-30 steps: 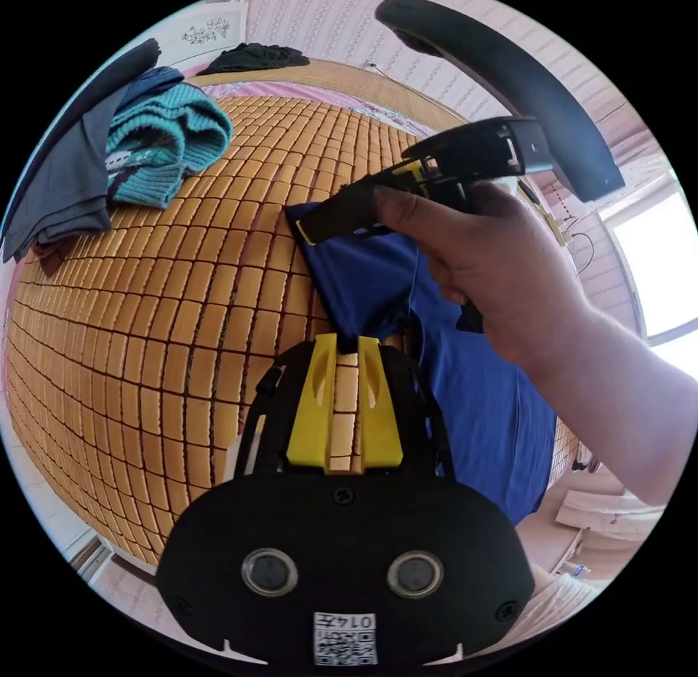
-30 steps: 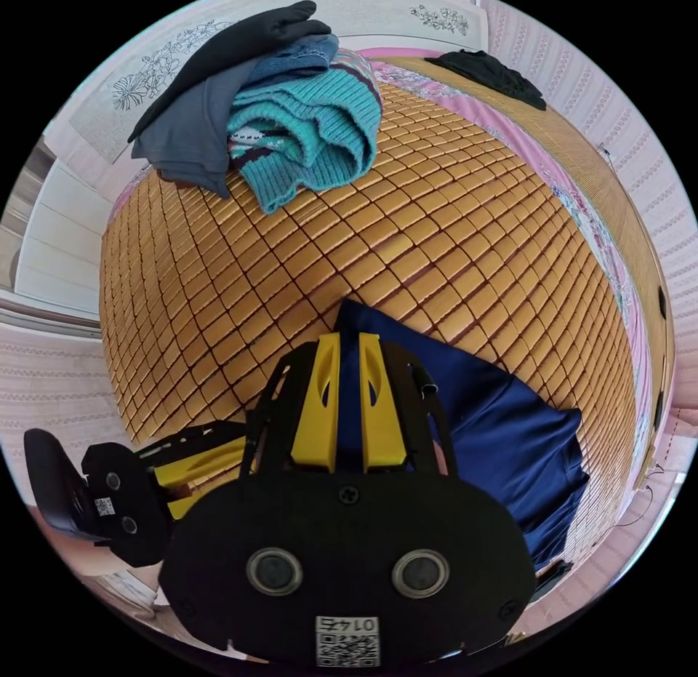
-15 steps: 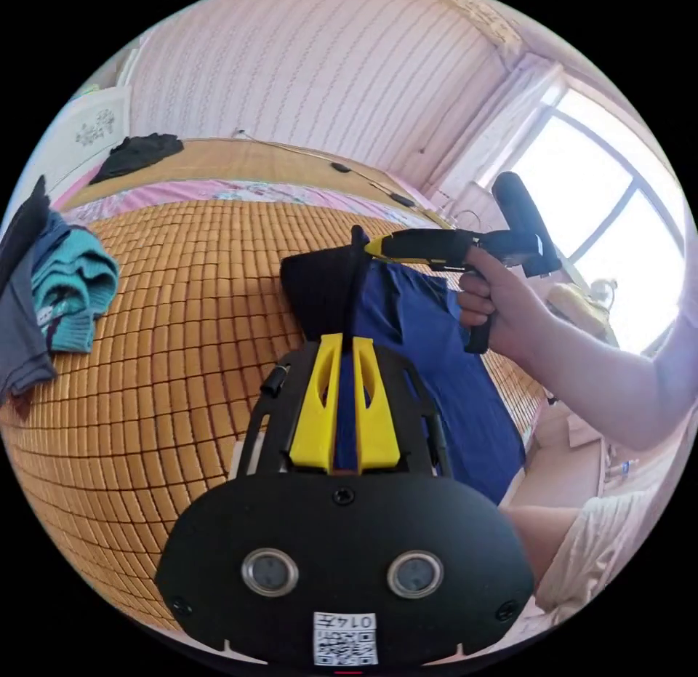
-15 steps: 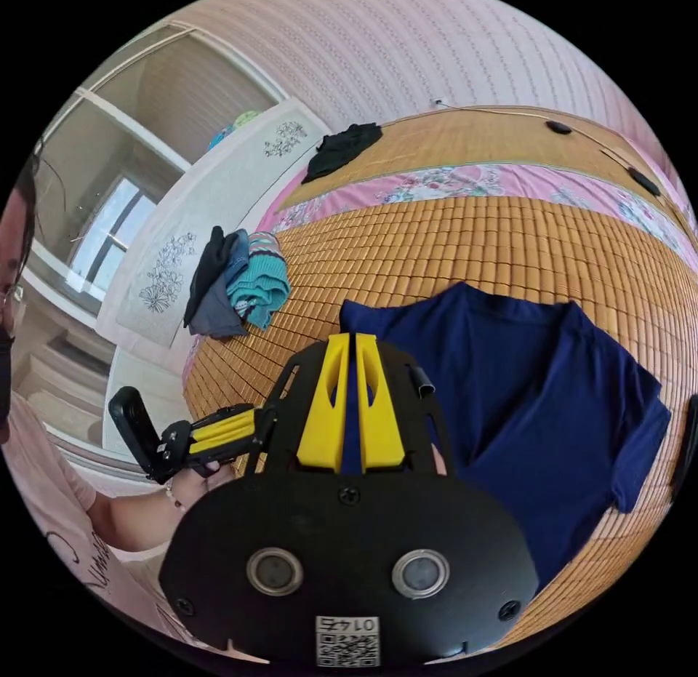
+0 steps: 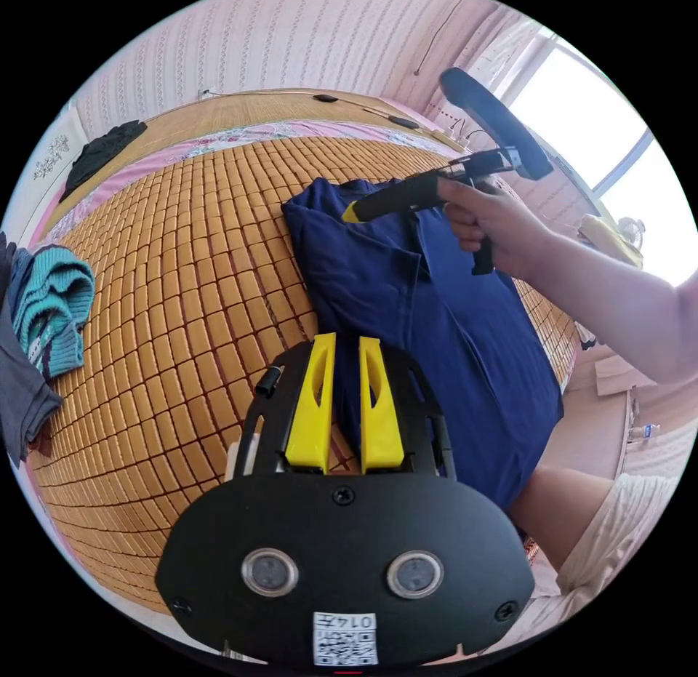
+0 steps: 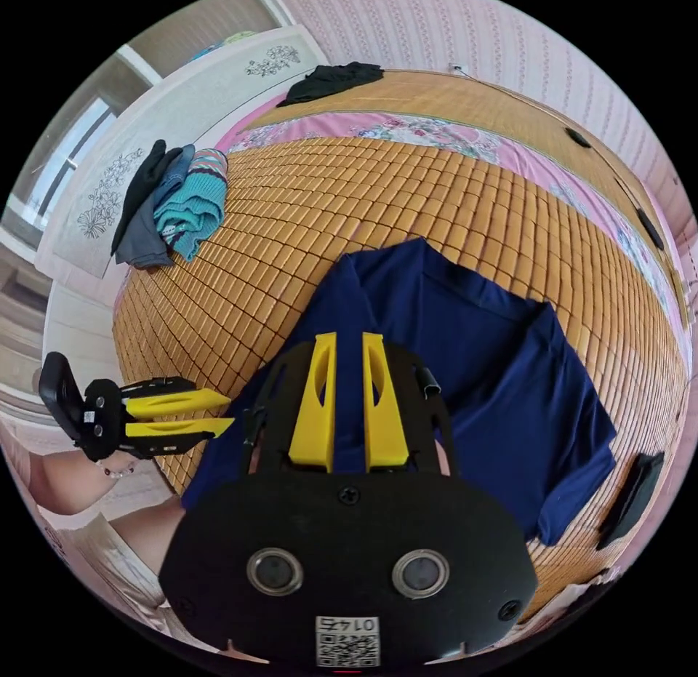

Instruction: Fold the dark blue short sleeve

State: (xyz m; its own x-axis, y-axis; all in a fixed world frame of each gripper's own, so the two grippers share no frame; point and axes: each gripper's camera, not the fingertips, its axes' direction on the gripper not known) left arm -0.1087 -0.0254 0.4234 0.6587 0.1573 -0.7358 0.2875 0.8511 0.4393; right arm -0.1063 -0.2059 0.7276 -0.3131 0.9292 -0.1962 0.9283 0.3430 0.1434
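The dark blue short-sleeve shirt [image 5: 436, 328] lies on the bamboo mat [image 5: 189, 270], its left side folded over onto the body. My left gripper [image 5: 347, 337] hovers over the shirt's near-left edge, jaws apart, gripping nothing. The right gripper view shows the same shirt [image 6: 472, 357] spread out, one sleeve pointing to the lower right. My right gripper [image 6: 349, 335] is open just above the cloth. The left gripper [image 6: 231, 409] shows beside the shirt's edge with its jaws spread. A hand holds the right gripper [image 5: 350, 213] over the shirt's far part.
A pile of clothes with a teal sweater [image 6: 185, 204] sits at the mat's far-left corner. A black garment [image 6: 331, 81] lies on the plain mat behind. A dark flat thing [image 6: 629, 488] rests near the right edge. The person's leg [image 5: 552, 502] is by the near edge.
Half a second ago both grippers were shut on the shirt's edge and held it up. Now both have let go and the shirt lies on the mat.
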